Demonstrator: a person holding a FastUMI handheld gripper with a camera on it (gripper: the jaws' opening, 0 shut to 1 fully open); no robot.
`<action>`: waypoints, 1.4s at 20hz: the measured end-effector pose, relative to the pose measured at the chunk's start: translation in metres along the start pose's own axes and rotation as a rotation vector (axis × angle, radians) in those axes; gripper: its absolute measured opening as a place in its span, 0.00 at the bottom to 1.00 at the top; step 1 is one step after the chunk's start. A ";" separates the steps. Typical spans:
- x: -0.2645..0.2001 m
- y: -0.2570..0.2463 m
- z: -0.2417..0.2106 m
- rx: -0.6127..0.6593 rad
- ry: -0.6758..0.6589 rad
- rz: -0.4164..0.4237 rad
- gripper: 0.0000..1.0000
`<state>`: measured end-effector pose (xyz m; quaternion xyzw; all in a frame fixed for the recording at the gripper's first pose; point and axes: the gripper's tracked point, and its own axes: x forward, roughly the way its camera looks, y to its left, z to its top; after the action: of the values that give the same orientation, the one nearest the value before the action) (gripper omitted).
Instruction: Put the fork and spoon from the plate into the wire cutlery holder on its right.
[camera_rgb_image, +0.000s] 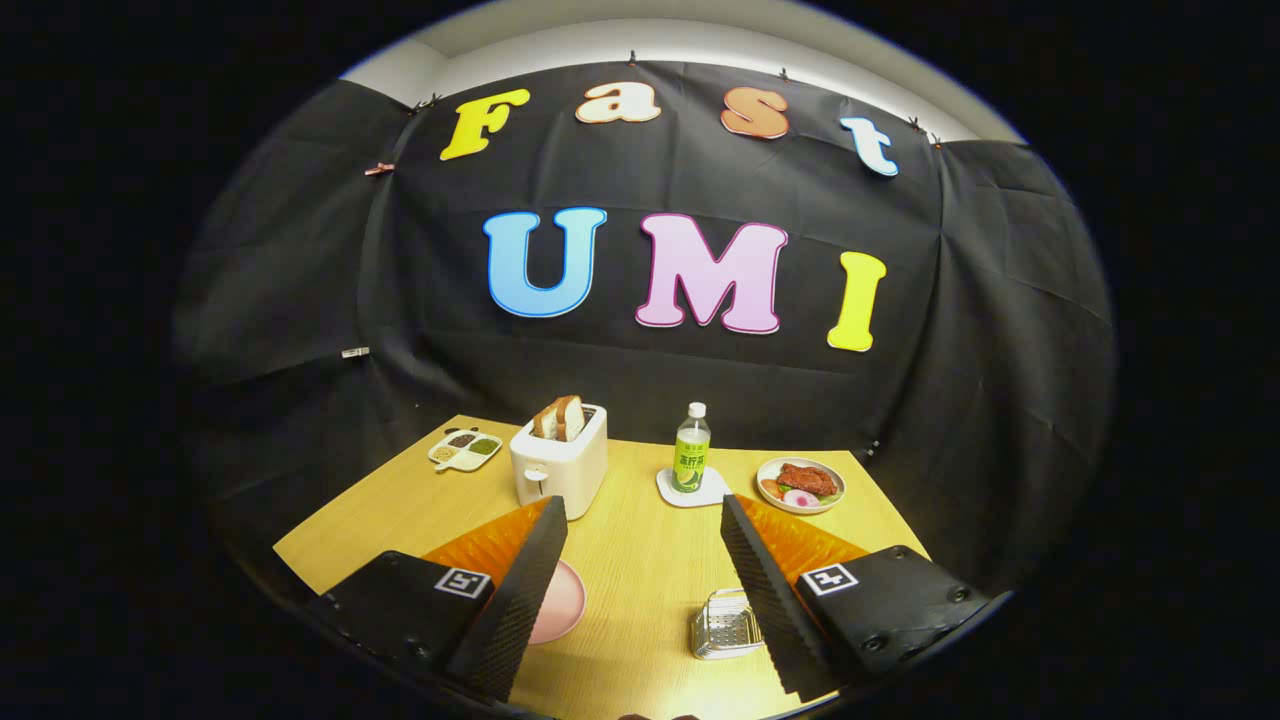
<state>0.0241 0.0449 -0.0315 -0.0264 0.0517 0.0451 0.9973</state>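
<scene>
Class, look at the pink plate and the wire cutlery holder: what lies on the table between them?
In the gripper view, bare wooden table separates the pink plate from the wire cutlery holder. The open tool hangs above that stretch, holding nothing.

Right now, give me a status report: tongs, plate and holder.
Tongs open, holding nothing, above the table. Pink plate beside one finger, wire cutlery holder beside the other. Fork and spoon can't be made out. Path clear.
</scene>
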 end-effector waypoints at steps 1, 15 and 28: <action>0.006 0.008 -0.006 -0.014 0.016 0.015 0.96; 0.078 0.107 -0.153 -0.017 0.464 0.180 0.99; 0.104 0.136 -0.264 -0.114 0.804 0.203 0.87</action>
<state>0.0881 0.1744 -0.3112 -0.0918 0.4367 0.1321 0.8851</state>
